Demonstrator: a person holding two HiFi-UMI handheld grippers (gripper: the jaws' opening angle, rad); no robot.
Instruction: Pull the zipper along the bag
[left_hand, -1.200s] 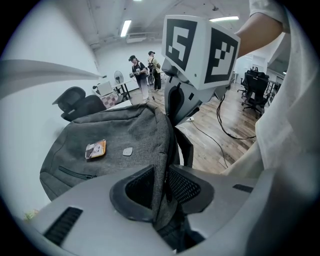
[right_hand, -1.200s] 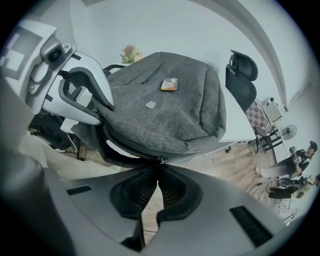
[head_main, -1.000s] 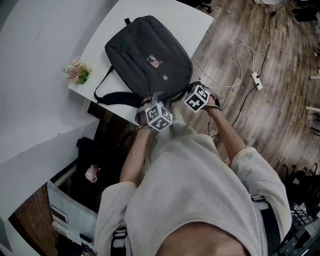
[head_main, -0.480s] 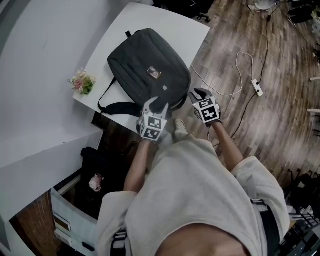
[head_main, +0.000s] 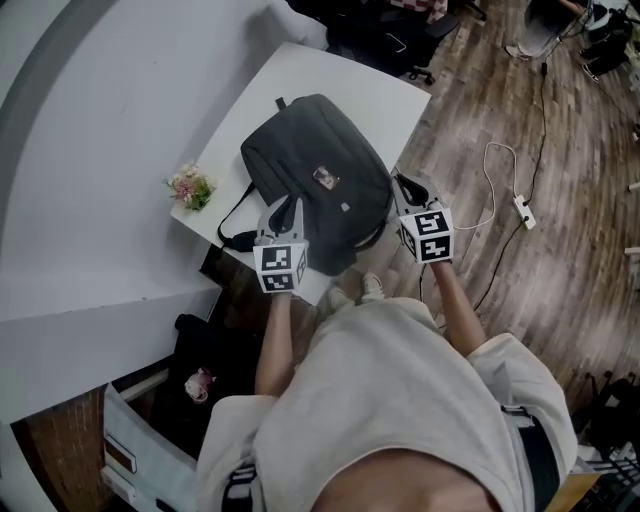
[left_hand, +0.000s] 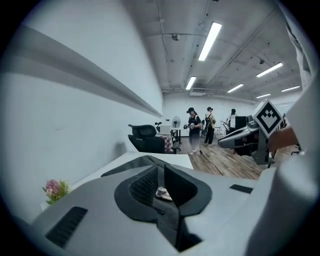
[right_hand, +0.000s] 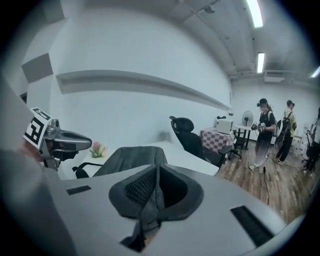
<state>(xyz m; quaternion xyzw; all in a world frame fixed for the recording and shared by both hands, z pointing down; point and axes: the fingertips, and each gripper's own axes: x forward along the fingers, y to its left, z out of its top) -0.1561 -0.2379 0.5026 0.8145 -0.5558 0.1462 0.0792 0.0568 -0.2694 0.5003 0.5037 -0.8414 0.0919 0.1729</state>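
The dark grey bag (head_main: 320, 180) lies flat on the white table (head_main: 385, 95), its strap (head_main: 235, 225) trailing off the near left side. I cannot make out the zipper pull. My left gripper (head_main: 283, 205) hovers at the bag's near left corner; its jaws are closing to a narrow gap with nothing between them (left_hand: 162, 182). My right gripper (head_main: 405, 185) hangs off the bag's right edge, beside the table. Its jaws are closing too, and the pads meet on nothing (right_hand: 156, 185). The bag (right_hand: 130, 157) lies just beyond them.
A small bunch of pink flowers (head_main: 190, 187) stands at the table's left edge. A black office chair (head_main: 390, 35) is behind the table. A white cable with a power strip (head_main: 520, 205) lies on the wooden floor to the right. People (left_hand: 192, 130) stand far back.
Both grippers have moved apart from the bag's near edge, the left one to its left corner and the right one past its right side. The head view has shifted.
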